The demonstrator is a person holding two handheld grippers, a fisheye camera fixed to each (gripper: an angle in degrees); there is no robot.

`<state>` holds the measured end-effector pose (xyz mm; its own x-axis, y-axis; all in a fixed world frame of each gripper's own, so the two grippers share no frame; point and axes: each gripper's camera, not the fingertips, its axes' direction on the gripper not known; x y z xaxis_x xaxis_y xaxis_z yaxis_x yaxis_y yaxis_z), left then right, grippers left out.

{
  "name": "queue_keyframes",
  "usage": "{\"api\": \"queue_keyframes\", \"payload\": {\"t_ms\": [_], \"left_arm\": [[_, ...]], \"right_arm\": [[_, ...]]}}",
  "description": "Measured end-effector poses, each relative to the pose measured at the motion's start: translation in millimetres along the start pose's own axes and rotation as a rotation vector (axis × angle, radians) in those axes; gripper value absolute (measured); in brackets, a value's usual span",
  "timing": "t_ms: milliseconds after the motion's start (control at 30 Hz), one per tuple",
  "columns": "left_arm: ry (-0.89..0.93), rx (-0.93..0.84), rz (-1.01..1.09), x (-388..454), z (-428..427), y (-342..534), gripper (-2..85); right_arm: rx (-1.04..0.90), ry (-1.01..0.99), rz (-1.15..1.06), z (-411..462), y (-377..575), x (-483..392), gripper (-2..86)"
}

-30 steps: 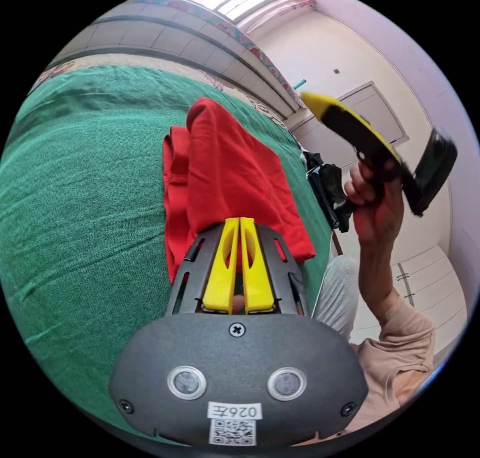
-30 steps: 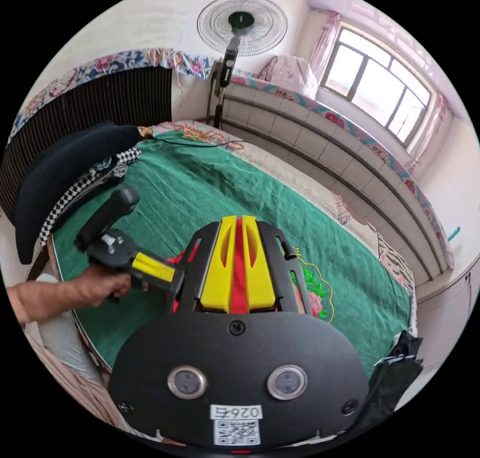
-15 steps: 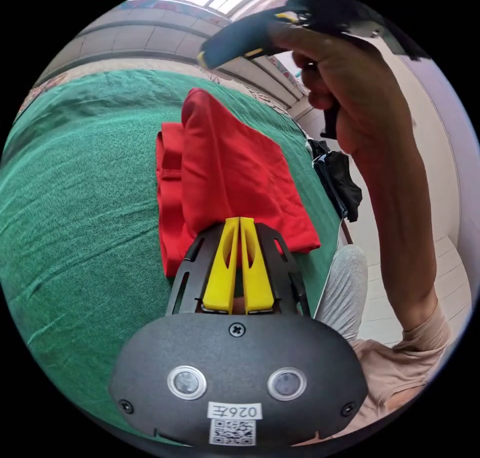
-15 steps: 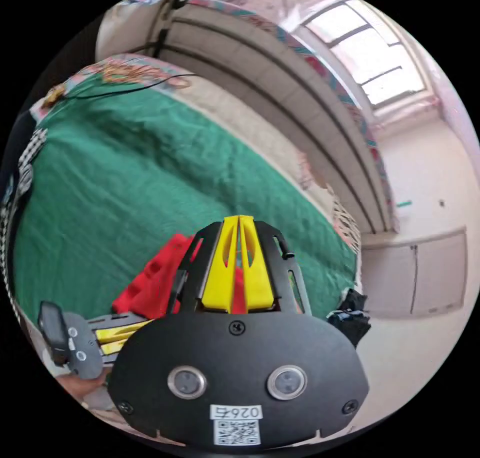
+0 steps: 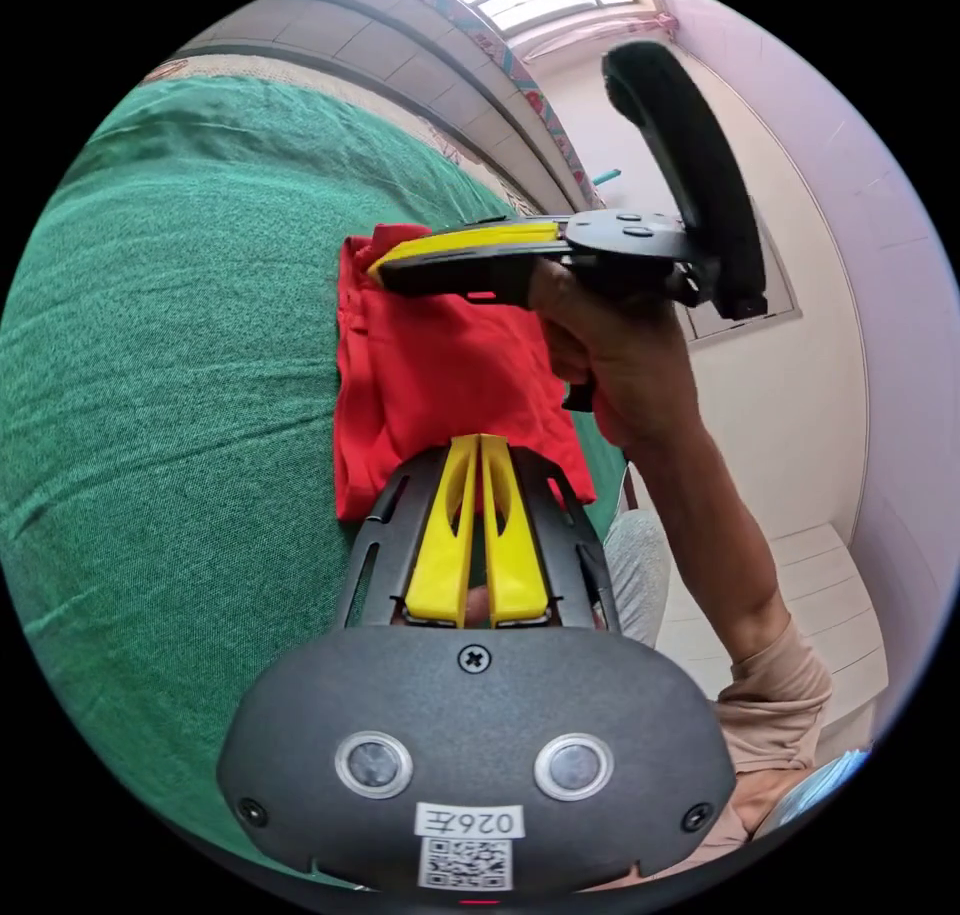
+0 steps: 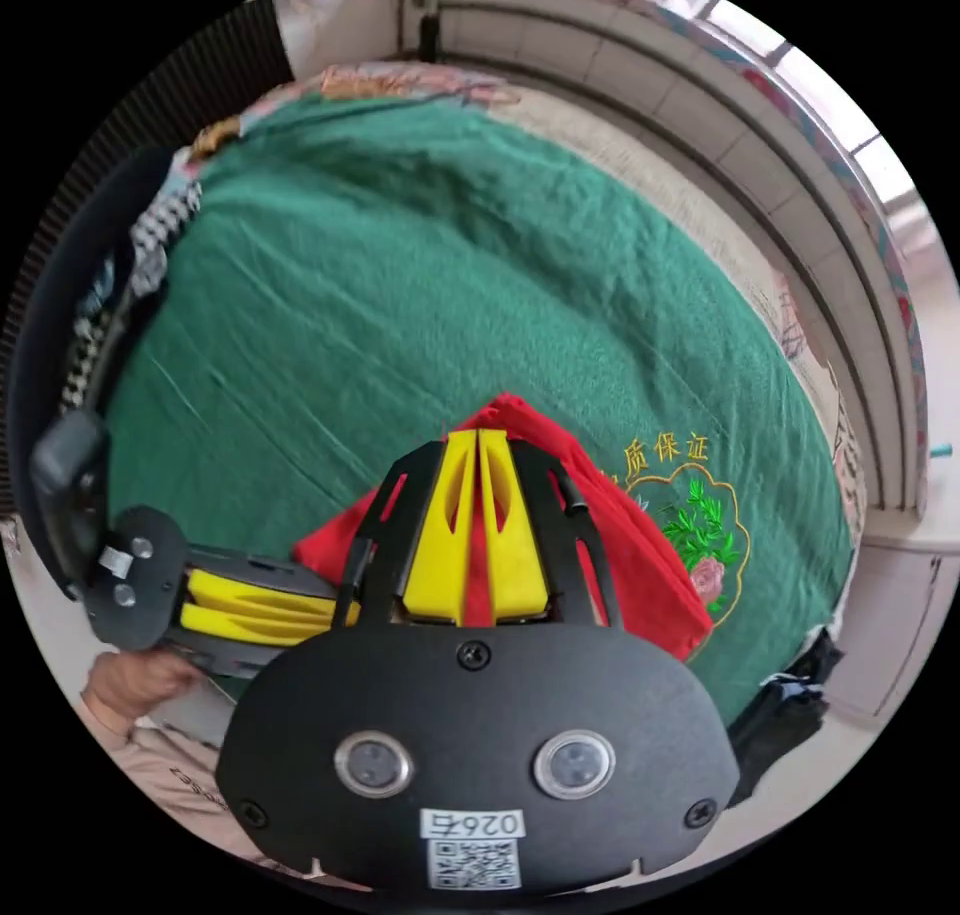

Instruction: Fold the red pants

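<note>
The bright red cotton pants (image 5: pixel 440 375) lay folded into a compact, layered rectangle near the edge of the green woven bedspread (image 5: pixel 170 355), one thicker fold ridged along the side. The left gripper (image 5: pixel 478 447), its yellow jaws pressed together, pointed at the pants' near edge; whether they pinched cloth could not be told. The right gripper (image 6: pixel 477 442), jaws likewise together, hung over the pants with red fabric showing in its narrow slit.

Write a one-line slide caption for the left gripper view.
Left gripper at the near edge of folded red pants on a green bedspread; right gripper above them.
</note>
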<state>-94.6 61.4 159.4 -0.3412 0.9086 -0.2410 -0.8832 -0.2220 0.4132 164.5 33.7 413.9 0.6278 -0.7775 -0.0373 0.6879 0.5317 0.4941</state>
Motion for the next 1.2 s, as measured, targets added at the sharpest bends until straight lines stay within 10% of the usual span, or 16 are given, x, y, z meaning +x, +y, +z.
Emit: {"api": "queue_keyframes", "payload": {"t_ms": [367,700,1200], "left_arm": [[0.064,0.428,-0.05,30,-118,41,-1.0],[-0.186,0.716,0.687,200,-188,90,-0.7],[-0.328,0.277,0.304,126,-92,6,11.9]], "right_arm": [[0.781,0.141,0.173,-275,214,27,-0.9],[1.249,0.328,0.091,-462,386,59,-1.0],[0.358,-0.231,0.309,-401,212,212,6.0]]}}
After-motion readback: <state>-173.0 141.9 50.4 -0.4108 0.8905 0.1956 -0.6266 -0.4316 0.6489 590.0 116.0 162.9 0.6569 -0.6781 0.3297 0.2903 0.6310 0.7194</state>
